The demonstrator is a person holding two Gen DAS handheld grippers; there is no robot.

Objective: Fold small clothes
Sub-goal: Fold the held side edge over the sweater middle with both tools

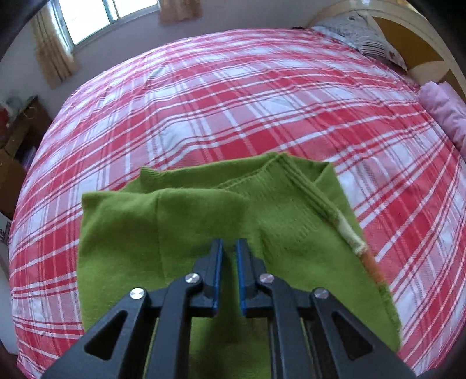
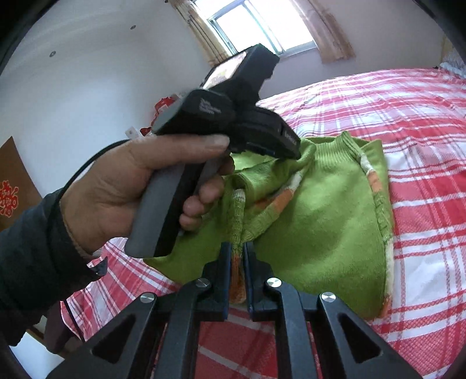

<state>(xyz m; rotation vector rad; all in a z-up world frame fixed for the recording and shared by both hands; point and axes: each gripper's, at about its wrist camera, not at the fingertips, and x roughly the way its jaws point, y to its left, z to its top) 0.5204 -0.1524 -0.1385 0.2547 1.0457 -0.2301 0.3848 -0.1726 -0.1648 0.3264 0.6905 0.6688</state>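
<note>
A small green knit sweater (image 1: 204, 210) with orange and cream trim lies partly folded on the red plaid bed (image 1: 233, 96). My left gripper (image 1: 229, 245) sits over its middle, jaws nearly closed with a narrow gap; whether cloth is pinched I cannot tell. In the right wrist view the left gripper (image 2: 287, 151) presses into the sweater's (image 2: 320, 215) upper fold, held by a hand (image 2: 125, 180). My right gripper (image 2: 238, 247) is shut on the sweater's striped green, orange and cream cuff (image 2: 238, 221) at the near edge.
A patterned pillow (image 1: 364, 38) and a pink rolled blanket (image 1: 445, 113) lie at the bed's head by the headboard (image 1: 407, 23). A window (image 2: 262, 26) with curtains is behind. Furniture (image 1: 17, 140) stands left of the bed.
</note>
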